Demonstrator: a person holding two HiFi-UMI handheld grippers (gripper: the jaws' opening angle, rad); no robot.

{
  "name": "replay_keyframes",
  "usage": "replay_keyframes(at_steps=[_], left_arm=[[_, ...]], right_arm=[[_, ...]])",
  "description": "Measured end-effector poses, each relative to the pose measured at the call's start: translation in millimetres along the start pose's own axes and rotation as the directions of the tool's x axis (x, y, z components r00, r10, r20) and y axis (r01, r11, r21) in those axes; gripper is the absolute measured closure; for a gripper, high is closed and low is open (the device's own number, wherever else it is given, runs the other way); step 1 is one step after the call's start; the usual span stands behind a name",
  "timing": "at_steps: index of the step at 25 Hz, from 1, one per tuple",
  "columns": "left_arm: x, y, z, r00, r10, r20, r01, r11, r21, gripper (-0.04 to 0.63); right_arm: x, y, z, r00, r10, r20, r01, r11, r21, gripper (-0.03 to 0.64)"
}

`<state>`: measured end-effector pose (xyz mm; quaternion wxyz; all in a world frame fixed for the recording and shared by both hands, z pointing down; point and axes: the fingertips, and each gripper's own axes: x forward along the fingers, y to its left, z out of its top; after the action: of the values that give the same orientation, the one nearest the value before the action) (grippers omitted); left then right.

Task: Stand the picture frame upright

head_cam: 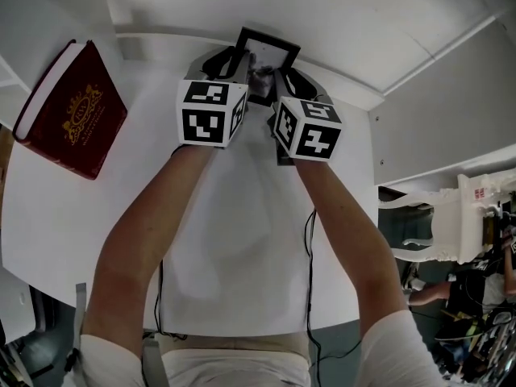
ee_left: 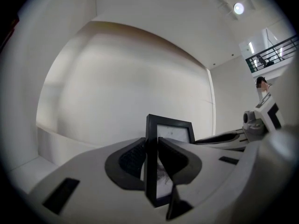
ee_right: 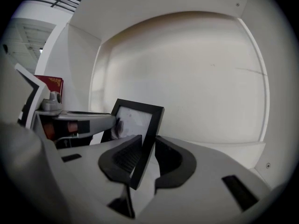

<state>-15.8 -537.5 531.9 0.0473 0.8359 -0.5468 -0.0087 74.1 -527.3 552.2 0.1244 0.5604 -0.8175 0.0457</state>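
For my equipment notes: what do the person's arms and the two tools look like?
The left tool and right tool are light grey, with dark ribbed pads. Each carries a white cube with black square markers. Thin black cables run beside the arms. The person wears short white sleeves.

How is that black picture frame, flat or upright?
Roughly upright but held: left gripper and right gripper each clamp a side of the black picture frame.

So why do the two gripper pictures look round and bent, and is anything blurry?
Left gripper view: fisheye lens, black corners, bowed walls, ceiling lamp glaring top right. Right gripper view: same bending; black-rimmed picture frame sharp, right gripper soft up close. Head view: dim, greyish, little bending; dark red hardback book crisp.
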Motion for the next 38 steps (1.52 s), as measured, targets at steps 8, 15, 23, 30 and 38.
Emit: replay_keyframes(at_steps=[8,15,23,30,38], left_arm=[[16,6,-6,0.997,0.020,0.070,-0.013,0.995,-0.099,0.506],[28,12,-7,0.997,0.012,0.083,-0.008,0.999,-0.047,0.506],[38,11,-9,0.997,-0.036,0.073,0.033,0.999,0.043,0.506],[40,12,-11,0.997,-0.044,0.060,0.042,0.999,0.031,0.506],[37,11,-11,0.997,-0.030,0.067,0.029,0.999,0.018,0.506]], right_arm=[[18,-9,-4,1.000,-0.008,-0.005,0.007,0.997,-0.075,0.520],[28,-12,-2,1.000,0.005,0.010,-0.005,0.997,-0.076,0.523],[39,-22,0,1.000,-0.024,0.013,0.026,0.992,-0.122,0.525],[40,-21,0,0.999,-0.031,0.015,0.033,0.992,-0.120,0.525],[37,-17,0,1.000,-0.015,0.006,0.016,0.995,-0.095,0.503]])
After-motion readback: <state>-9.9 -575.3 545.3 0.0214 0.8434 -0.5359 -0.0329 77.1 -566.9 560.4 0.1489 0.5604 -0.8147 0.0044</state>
